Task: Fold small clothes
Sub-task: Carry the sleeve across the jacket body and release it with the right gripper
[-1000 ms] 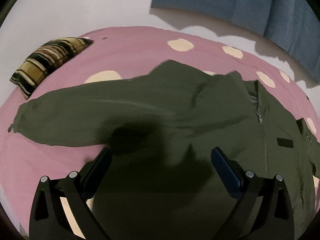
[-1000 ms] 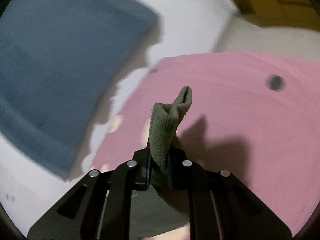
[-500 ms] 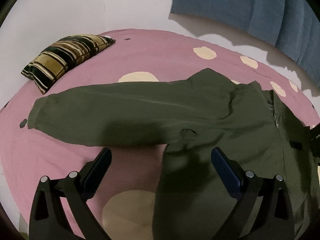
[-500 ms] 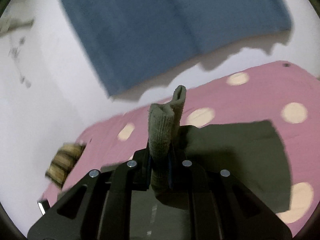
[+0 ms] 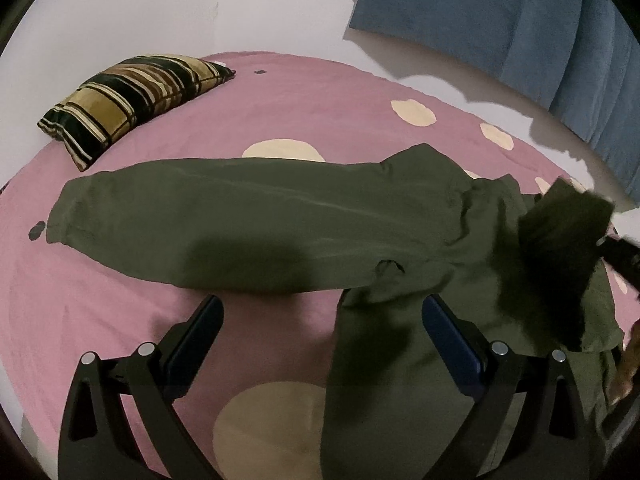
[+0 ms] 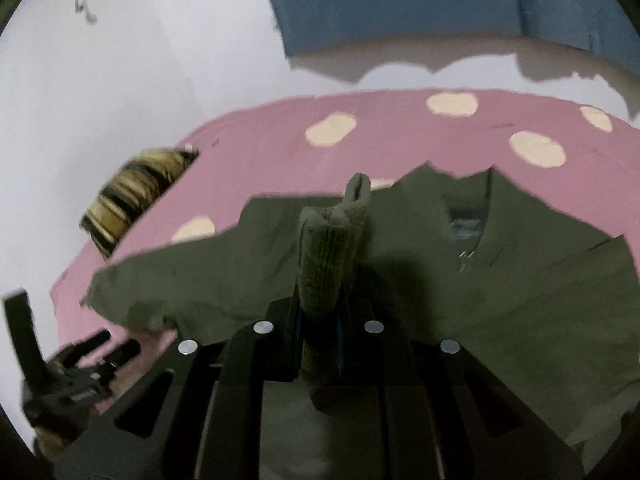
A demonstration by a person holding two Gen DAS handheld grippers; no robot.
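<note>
The dark olive-green zip jacket (image 5: 360, 248) lies across the middle of the pink sheet with cream dots (image 5: 300, 96). The right gripper (image 6: 320, 312) pinches its ribbed knit cuff (image 6: 332, 248) at lower centre. The left gripper (image 5: 320, 320) is spread, holding nothing.

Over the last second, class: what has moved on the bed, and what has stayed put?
The right gripper, still shut on the ribbed cuff, has swung it from the bare pink sheet across over the green jacket. The left gripper stays open, holding nothing; the striped cushion lies unmoved.
</note>
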